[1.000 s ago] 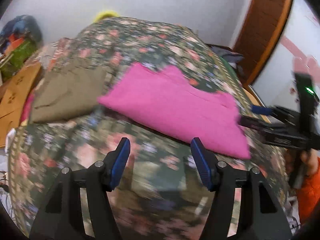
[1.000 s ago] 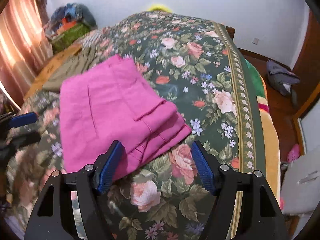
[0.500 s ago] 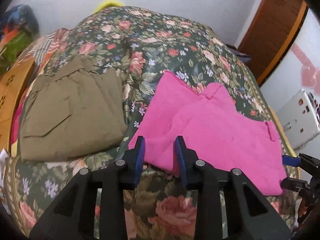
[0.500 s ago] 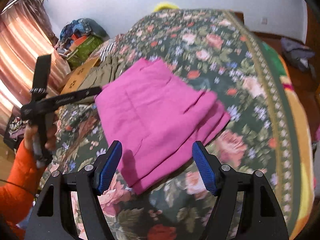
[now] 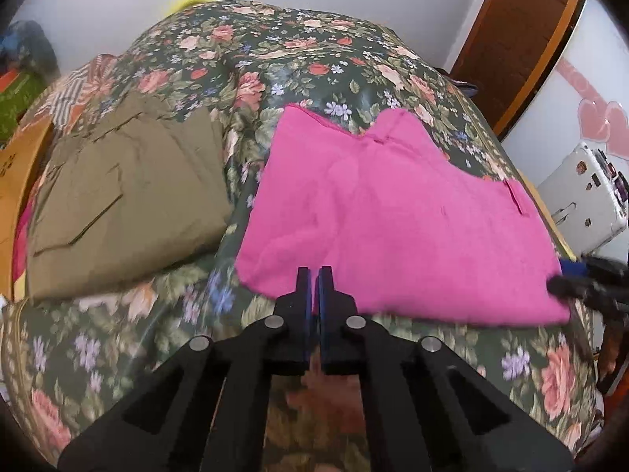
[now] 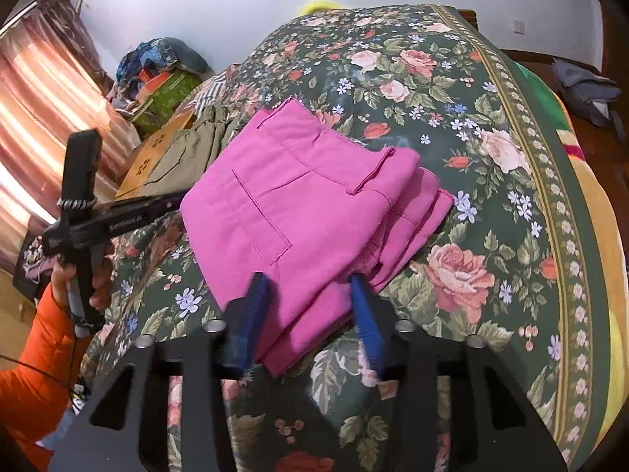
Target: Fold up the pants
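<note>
Folded pink pants (image 5: 393, 216) lie on the floral bedspread (image 5: 314, 59). My left gripper (image 5: 313, 275) is shut on their near left edge; pink cloth shows between the blue pads. In the right wrist view the pants (image 6: 306, 204) show a back pocket and stacked layers. My right gripper (image 6: 308, 287) has its jaws partly closed around the near corner of the stack, with the pads blurred. The right gripper also shows in the left wrist view (image 5: 582, 279) at the pants' right corner. The left gripper shows in the right wrist view (image 6: 118, 216), held by a hand in an orange sleeve.
Folded olive pants (image 5: 125, 196) lie to the left of the pink ones. A wooden board (image 5: 15, 181) and a pile of clothes (image 6: 165, 63) are beyond the bed's left side. A white appliance (image 5: 585, 196) and a brown door (image 5: 523, 39) are on the right.
My left gripper closed from wide open onto the pants' near left edge. My right gripper moved in to the near right corner and its jaws narrowed around the stack.
</note>
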{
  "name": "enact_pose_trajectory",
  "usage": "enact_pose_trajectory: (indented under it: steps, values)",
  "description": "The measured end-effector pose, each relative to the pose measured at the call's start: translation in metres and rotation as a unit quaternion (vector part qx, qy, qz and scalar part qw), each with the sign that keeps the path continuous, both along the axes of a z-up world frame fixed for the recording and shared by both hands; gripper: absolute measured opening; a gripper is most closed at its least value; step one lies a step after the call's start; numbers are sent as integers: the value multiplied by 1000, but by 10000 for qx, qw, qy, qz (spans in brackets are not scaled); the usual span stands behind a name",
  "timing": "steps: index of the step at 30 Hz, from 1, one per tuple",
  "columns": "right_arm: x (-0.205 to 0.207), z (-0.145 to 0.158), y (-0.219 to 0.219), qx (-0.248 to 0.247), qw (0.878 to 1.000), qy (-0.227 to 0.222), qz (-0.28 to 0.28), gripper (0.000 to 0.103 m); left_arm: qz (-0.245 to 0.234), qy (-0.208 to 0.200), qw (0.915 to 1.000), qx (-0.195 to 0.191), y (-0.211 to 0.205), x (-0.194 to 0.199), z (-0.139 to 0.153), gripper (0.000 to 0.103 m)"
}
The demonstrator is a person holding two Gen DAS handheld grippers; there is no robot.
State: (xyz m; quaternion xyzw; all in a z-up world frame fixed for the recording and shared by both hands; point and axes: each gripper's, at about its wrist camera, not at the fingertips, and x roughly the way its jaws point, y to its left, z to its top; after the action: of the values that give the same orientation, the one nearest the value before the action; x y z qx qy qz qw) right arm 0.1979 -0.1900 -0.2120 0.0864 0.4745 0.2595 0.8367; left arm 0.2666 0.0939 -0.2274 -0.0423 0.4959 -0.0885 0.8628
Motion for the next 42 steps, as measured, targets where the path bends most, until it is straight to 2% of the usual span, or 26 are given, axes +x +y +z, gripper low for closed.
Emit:
enact_pose_trajectory:
  steps: [7, 15, 18, 20, 25, 26, 29, 30, 34, 35, 38, 42]
  values:
    - [18, -9, -5, -585, 9981, -183, 67, 30, 290, 108, 9995, -45, 6, -30, -2, 2]
    - [60, -20, -6, -1303, 9911, -255, 111, 30, 593, -134, 9981, -112, 17, -27, 20, 3]
    - [72, -25, -10, -1486, 9886, -256, 33, 30, 678, -172, 9974, -151, 23, -14, 25, 18]
    - [77, -24, -13, -1487, 9886, -236, -22, 30, 731, -212, 9971, -92, 24, -5, 28, 41]
    - [80, -8, -26, -1198, 9923, -243, -207, 31, 654, -378, 9971, -74, 21, 14, 34, 59]
    - [80, -3, -30, -1110, 9932, -269, -248, 33, 648, -392, 9971, -90, 20, 19, 34, 62]
    - [82, 7, -35, -915, 9945, -357, -353, 49, 577, -332, 9977, -145, 15, 33, 31, 63]
    - [83, 10, -35, -919, 9942, -409, -382, 52, 549, -304, 9979, -171, 13, 37, 29, 63]
    - [90, 10, -28, -956, 9938, -425, -380, 56, 473, -144, 9986, -202, 6, 55, 16, 69]
    - [93, 7, -27, -944, 9941, -374, -379, 58, 460, -97, 9988, -139, 4, 60, 11, 73]
    - [102, -5, -24, -960, 9945, -205, -376, 58, 408, 23, 9992, 37, -1, 68, -3, 74]
    - [109, -22, -24, -898, 9954, 90, -320, 58, 384, 258, 9987, -223, 3, 75, -20, 75]
